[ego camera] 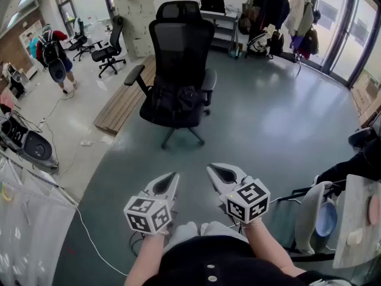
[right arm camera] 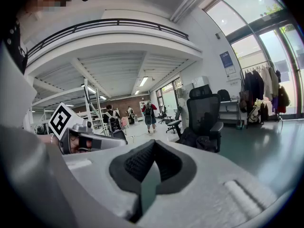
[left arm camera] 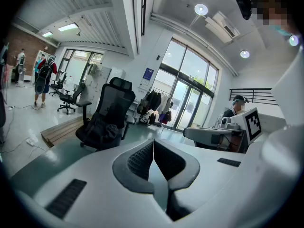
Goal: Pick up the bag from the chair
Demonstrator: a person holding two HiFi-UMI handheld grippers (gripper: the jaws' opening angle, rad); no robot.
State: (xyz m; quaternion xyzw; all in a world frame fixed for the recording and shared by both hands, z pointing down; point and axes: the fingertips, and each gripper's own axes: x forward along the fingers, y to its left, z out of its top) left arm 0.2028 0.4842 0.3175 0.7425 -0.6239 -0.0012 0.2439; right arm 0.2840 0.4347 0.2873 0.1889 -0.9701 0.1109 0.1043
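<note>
Left gripper [ego camera: 175, 175] and right gripper [ego camera: 209, 168]: fingers closed, empty, far from bag [ego camera: 178, 103].

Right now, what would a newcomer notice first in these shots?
The black mesh office chair stands mid-floor with a black bag slumped on its seat. Low in the head view, the left gripper and right gripper sit side by side, both shut and empty, well short of the chair.
</note>
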